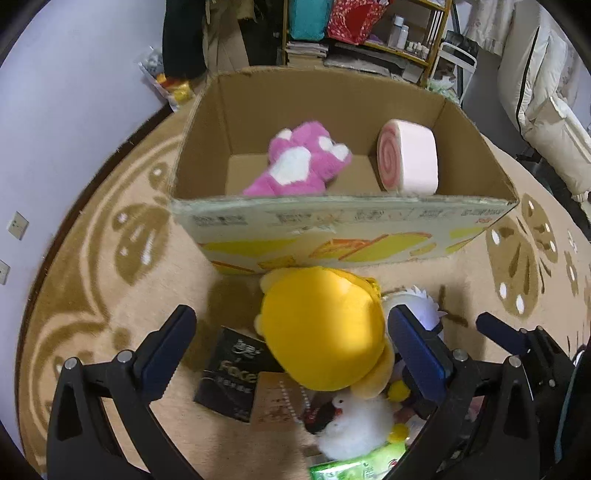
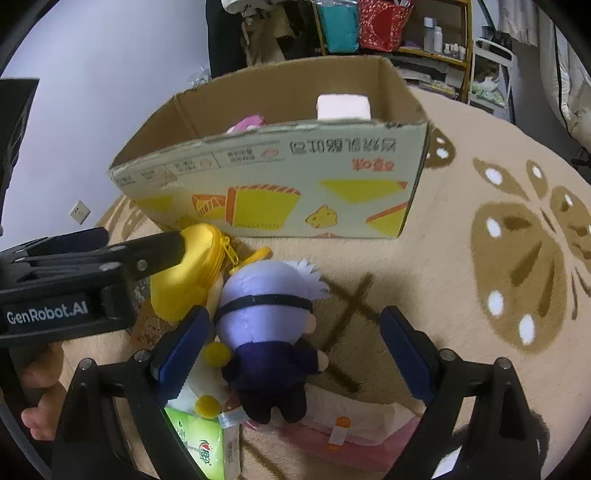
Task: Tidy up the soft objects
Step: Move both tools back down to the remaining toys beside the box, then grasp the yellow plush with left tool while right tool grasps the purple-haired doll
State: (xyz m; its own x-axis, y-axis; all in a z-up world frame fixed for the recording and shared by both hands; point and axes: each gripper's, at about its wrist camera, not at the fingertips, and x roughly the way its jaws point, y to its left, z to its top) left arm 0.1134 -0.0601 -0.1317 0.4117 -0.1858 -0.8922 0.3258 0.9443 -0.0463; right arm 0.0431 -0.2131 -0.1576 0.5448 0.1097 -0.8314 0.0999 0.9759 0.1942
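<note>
A yellow plush (image 1: 321, 328) lies on the rug just in front of the cardboard box (image 1: 343, 201). My left gripper (image 1: 295, 350) is open and straddles it, the left finger well apart from it. In the right wrist view, one left finger (image 2: 159, 254) rests against the yellow plush (image 2: 192, 273). A white-haired doll (image 2: 266, 314) with a black blindfold and dark suit lies between the fingers of my open right gripper (image 2: 295, 354). Inside the box are a pink paw plush (image 1: 299, 162) and a pink swirl-roll cushion (image 1: 410, 162).
Near the grippers lie a white chick plush (image 1: 354, 421), a black carton (image 1: 229, 373), a green tissue pack (image 2: 199, 443) and a pink packet (image 2: 351, 432). A beige patterned rug (image 2: 480, 258) covers the floor. Shelves (image 1: 369, 33) stand behind the box. A hand (image 2: 37, 384) holds the left gripper.
</note>
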